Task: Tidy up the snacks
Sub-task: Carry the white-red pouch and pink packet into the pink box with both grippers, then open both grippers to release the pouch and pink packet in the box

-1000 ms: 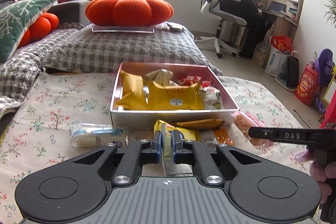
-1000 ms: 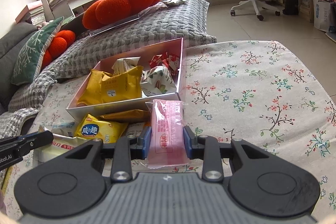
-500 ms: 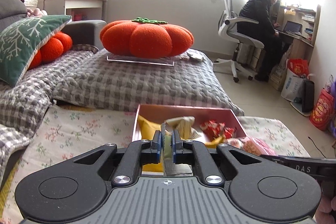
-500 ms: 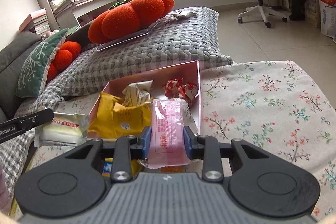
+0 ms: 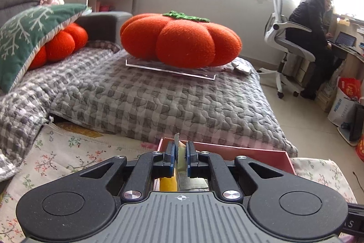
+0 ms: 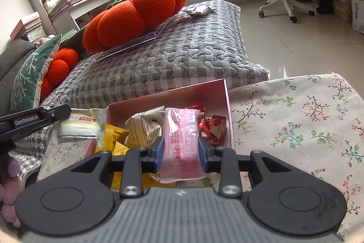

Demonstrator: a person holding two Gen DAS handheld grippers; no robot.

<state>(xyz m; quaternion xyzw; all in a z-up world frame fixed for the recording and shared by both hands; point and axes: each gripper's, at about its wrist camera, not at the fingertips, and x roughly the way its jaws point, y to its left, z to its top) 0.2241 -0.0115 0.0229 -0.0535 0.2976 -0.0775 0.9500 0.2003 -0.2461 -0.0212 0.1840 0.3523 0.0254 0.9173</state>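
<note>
Both tongs are clenched on snacks above the pink box [image 6: 226, 92]. Right tongs [image 6: 181, 155] grip a pink wrapped snack bar [image 6: 182, 142] by its long sides; the bar runs straight ahead between the blue pads [image 6: 159, 152], its far end reaching over the box's inside and its near end sticking back toward the camera. Left tongs [image 5: 181, 157] are pinched nearly together on a thin edge of a pale packet [image 5: 180, 159], seen edge-on from the left wrist; from the right wrist the same white-and-cream packet [image 6: 79, 126] hangs out sideways from the black finger [image 6: 34, 121] at the left, just beside the box's near-left corner and overlapping its rim. Inside the box lie yellow packets [image 6: 118, 142], a cream printed pouch [image 6: 143, 126] and red-and-white wrapped sweets [image 6: 212, 126], the sweets just right of the pink bar's far end. The box rests on a floral cloth [image 6: 295, 120], its far wall close against a grey checked quilt [image 6: 182, 49]. An orange pumpkin cushion [image 5: 182, 40] sits on the quilt on a clear sheet. A person [image 5: 316, 22] sits in a white chair at the far right.
</note>
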